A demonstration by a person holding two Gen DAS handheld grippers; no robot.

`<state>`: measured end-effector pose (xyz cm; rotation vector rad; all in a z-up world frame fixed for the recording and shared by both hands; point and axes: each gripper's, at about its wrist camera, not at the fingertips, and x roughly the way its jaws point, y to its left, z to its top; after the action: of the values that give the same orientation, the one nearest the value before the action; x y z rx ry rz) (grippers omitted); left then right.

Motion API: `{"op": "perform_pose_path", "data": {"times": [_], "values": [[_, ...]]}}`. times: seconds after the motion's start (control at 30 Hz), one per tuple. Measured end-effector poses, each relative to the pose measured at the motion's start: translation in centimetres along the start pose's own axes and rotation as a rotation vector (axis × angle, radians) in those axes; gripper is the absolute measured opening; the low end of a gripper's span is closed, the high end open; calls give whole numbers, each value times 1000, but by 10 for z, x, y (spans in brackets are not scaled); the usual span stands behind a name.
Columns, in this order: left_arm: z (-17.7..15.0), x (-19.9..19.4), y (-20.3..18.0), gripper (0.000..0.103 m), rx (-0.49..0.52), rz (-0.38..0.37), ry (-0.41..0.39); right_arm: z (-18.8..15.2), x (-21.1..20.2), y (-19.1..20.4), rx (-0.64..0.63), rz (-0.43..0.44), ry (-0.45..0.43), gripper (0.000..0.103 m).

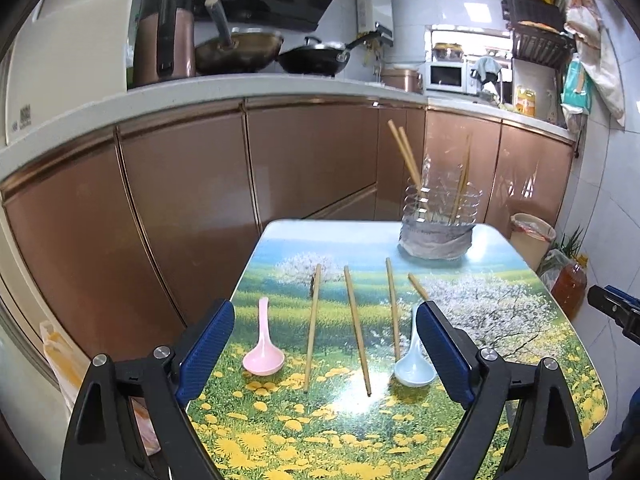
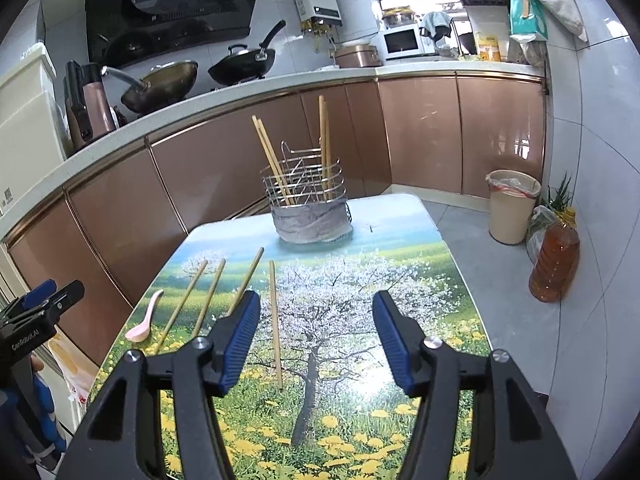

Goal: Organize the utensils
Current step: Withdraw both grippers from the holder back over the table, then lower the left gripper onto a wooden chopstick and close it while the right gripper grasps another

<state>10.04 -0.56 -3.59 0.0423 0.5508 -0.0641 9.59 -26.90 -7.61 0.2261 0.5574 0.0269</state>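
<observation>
Left wrist: slim bamboo chopsticks (image 1: 356, 328)

Both views tableward (shared, seemingly close)

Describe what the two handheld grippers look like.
Both the left gripper and right gripper have black plastic frames with triangular cutouts, silver pivot screws, and blue ribbed finger pads. White lettering marks the left gripper's side in the right wrist view.

The worktop (image 1: 500, 320) shows green grass, yellow flowers and white trees. A pink spoon (image 1: 263, 350) and a light blue spoon (image 1: 414, 368) lie by tan chopsticks (image 1: 357, 328). Cupboards (image 1: 192, 208) are shiny brown.
</observation>
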Motion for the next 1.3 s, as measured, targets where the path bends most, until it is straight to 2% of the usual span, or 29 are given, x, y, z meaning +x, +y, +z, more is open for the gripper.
{"op": "perform_pose_path", "data": {"times": [0.23, 0.3, 0.4, 0.5, 0.57, 0.6, 0.73, 0.77, 0.93, 1.1, 1.3], "values": [[-4, 23, 44, 91, -41, 41, 68, 8, 19, -2, -18, -3, 27, 57], [-3, 29, 55, 84, -52, 53, 89, 11, 27, -1, -23, 3, 42, 57], [3, 45, 73, 74, -68, 32, 152, 17, 46, 4, -44, 22, 84, 56], [14, 65, 82, 70, -76, 3, 201, 24, 68, 13, -76, 49, 140, 56], [24, 81, 82, 67, -82, -38, 243, 29, 83, 21, -94, 69, 180, 53], [28, 88, 81, 65, -85, -59, 264, 34, 97, 27, -102, 97, 222, 47], [46, 151, 71, 56, -88, -139, 429, 51, 146, 51, -126, 180, 353, 36], [48, 167, 68, 50, -86, -139, 465, 53, 154, 57, -136, 189, 371, 34], [44, 241, 53, 39, -96, -163, 637, 68, 224, 89, -182, 199, 494, 31], [43, 281, 40, 38, -71, -169, 701, 74, 281, 112, -226, 184, 574, 29], [48, 305, 35, 38, -48, -154, 722, 71, 325, 129, -267, 147, 636, 28]]}}
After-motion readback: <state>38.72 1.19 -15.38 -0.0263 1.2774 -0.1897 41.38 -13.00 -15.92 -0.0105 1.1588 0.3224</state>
